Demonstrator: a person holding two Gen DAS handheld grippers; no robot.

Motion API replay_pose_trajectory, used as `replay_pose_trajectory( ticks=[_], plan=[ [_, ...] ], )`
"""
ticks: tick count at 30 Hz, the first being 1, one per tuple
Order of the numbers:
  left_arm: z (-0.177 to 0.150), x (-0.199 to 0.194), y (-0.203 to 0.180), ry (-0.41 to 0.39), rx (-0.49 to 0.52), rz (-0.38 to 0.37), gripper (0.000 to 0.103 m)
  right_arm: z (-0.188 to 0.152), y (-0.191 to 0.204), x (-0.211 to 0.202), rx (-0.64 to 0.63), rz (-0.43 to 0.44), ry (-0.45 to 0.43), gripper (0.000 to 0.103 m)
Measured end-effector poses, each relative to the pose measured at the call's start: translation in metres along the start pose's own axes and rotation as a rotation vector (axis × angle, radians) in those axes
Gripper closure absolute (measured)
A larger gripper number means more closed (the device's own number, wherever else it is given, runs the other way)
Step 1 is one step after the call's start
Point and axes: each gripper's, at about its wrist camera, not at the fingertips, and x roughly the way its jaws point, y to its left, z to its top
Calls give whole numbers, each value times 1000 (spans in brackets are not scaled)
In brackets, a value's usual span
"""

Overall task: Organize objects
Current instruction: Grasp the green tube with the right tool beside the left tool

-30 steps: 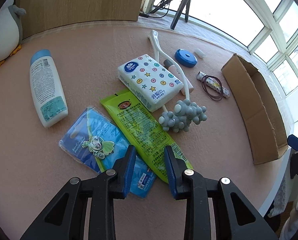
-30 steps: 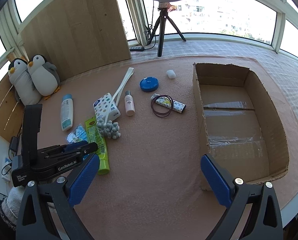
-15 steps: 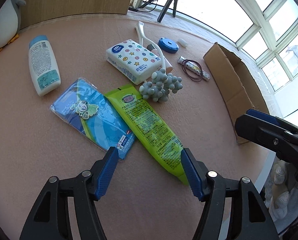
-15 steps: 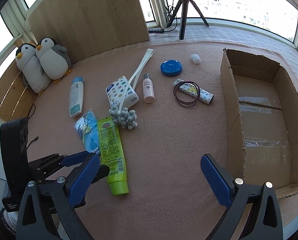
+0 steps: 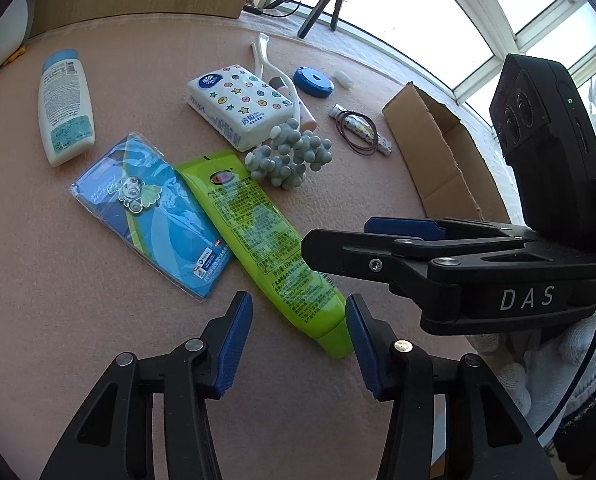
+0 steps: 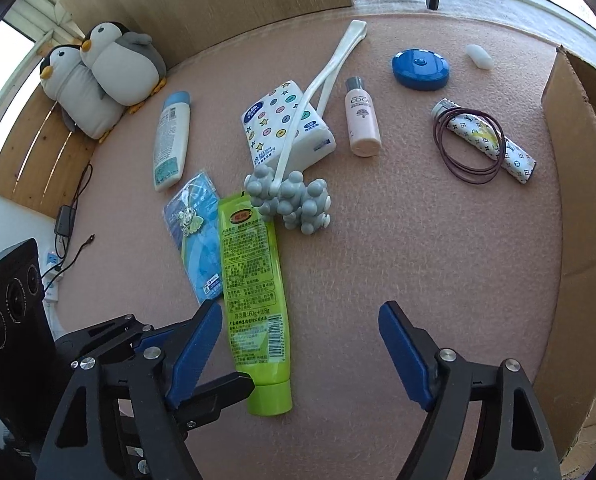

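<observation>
Step in hand: approach, nothing picked up yet. Both sets of tongs hover low over the near edge of the tabletop (image 6: 377, 240), converging on the green tube (image 6: 254, 292).

- Left tongs (image 5: 298, 336): jaws moderately wide, empty, cap end of the green tube (image 5: 258, 240) lies just between/ahead of the tips.
- Right tongs (image 6: 299, 356): jaws wide, empty, tube cap near the left finger. Seen side-on in the left view, w/ a white-gloved hand (image 5: 545, 368) behind.
- Green tube: flat on tabletop, cap toward the person, far end touching the grey knobbed massager (image 6: 294, 200); left edge overlaps the blue packaged card (image 6: 196, 236).
- Others, untouched: tissue pack (image 6: 286, 128) under the massager's white handle, white lotion bottle (image 6: 172, 140), small pink bottle (image 6: 362, 120), blue round case (image 6: 419, 68), patterned tube w/ hair bands (image 6: 485, 140), two penguin plushies (image 6: 102, 72).
- Cardboard box (image 6: 577, 200): open, at right, prob. the destination.

Next move, my guess: one pair closes across the tube near the cap, lifts clear of the card, carries it right to the box. The two tools are close together; mind a clash.
</observation>
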Motion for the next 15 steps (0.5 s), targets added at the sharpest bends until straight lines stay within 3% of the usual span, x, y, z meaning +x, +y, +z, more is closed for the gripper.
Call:
replay_pose_trajectory(
  ticks=[7,12,15],
  plan=[
    [1,5,4,1,-44,-25,60,2,3,12,-7,37,45,40],
    [-1,5,1,-5,-55,-28,68,-1,8,16,-22,83,86,73],
    [-3,5,-1,-13,-61,-22,68,-4,13,15,-33,64,76,73]
  ],
)
